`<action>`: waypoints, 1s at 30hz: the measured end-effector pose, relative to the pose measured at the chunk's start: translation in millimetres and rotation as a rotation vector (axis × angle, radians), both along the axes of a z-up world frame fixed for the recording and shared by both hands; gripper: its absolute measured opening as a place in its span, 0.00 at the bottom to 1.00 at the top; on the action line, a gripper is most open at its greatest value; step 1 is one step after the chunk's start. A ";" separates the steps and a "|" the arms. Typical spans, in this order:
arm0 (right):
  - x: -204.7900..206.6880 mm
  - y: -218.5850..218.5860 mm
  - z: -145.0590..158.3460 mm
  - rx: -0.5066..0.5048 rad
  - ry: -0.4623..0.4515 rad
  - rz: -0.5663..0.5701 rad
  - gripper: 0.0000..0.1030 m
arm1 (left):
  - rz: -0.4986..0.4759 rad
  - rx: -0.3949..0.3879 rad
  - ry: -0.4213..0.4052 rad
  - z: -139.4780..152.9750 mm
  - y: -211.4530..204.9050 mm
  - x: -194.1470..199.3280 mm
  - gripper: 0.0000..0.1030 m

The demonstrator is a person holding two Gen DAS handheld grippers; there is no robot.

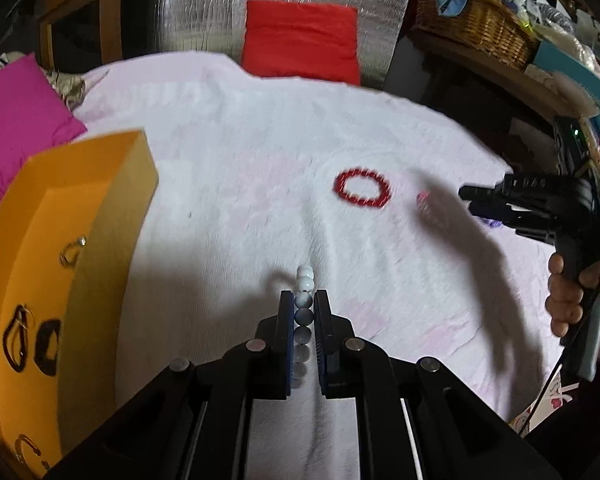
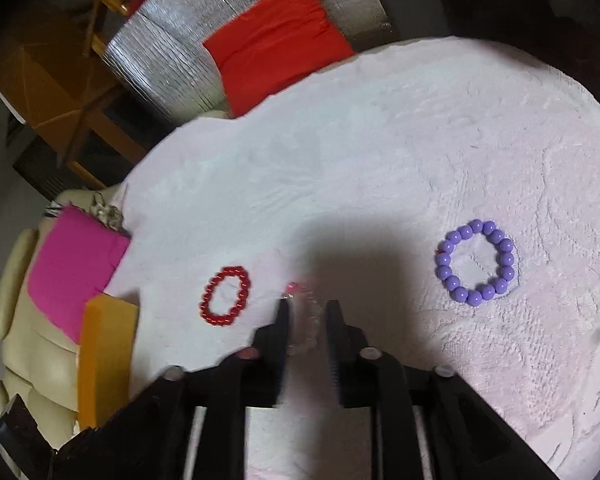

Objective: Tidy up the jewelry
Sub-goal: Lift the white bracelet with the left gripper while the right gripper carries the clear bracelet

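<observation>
My left gripper (image 1: 305,300) is shut on a white and grey bead bracelet (image 1: 304,312), held above the white cloth (image 1: 236,184). The orange box (image 1: 100,208) stands just to its left and holds several dark and metal rings. A red bead bracelet (image 1: 362,188) lies on the cloth ahead; it also shows in the right wrist view (image 2: 225,295). My right gripper (image 2: 306,308) is over a clear pink bead bracelet (image 2: 306,312), jaws narrowly apart on either side of it. A purple bead bracelet (image 2: 476,262) lies to its right.
A magenta cushion (image 1: 20,120) lies behind the orange box. A red cushion (image 1: 300,38) leans on a silver foil panel at the back. A wicker basket (image 1: 472,20) and boxes stand on a shelf at the right. The right gripper (image 1: 532,210) shows in the left view.
</observation>
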State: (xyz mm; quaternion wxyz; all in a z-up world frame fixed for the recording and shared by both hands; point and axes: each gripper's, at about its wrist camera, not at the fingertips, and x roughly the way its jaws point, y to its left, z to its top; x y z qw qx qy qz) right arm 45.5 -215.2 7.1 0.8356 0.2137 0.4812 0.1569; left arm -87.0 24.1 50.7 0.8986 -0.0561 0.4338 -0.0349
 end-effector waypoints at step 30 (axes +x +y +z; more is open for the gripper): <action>4.7 -6.5 -6.4 0.144 -0.050 0.015 0.09 | -0.047 -0.037 -0.013 -7.3 -9.5 0.8 0.09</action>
